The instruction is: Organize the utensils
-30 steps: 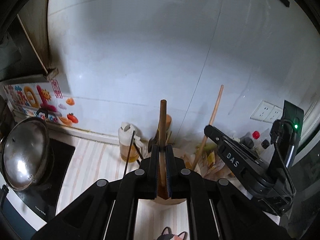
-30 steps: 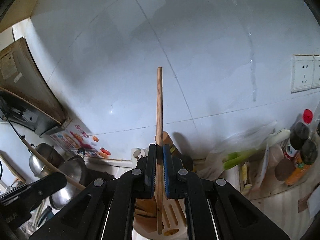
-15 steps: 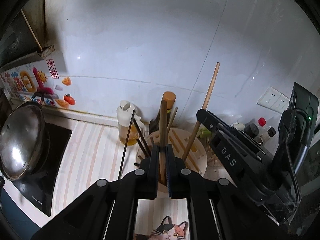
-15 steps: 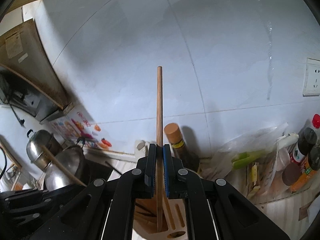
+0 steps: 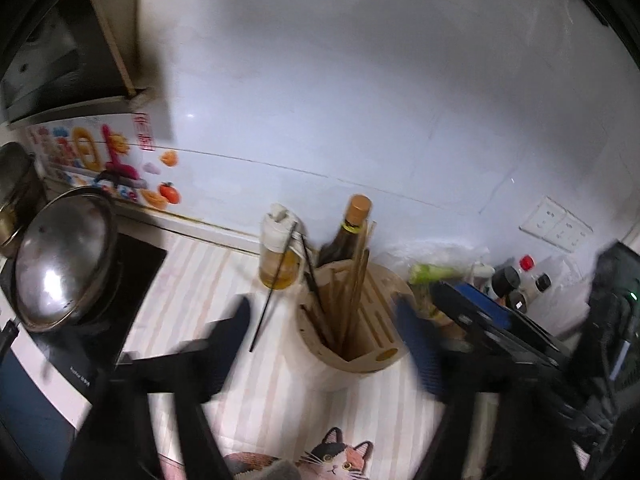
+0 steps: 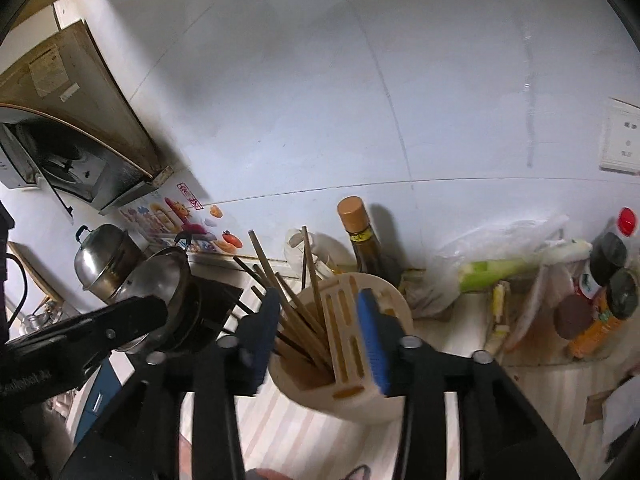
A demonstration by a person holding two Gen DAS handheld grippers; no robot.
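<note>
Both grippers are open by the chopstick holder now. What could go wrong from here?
The right gripper straddles the leaning chopsticks; pulling away sideways might snag them or tip the holder. The dark bottle and oil bottle stand close behind and may get knocked.

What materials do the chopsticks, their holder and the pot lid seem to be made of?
Chopsticks: most look like wood or bamboo, matte brown; a few are dark. Holder: probably plastic, smooth cream with moulded slots. Pot lid: polished metal, likely steel, since it shows bright reflections.
</note>
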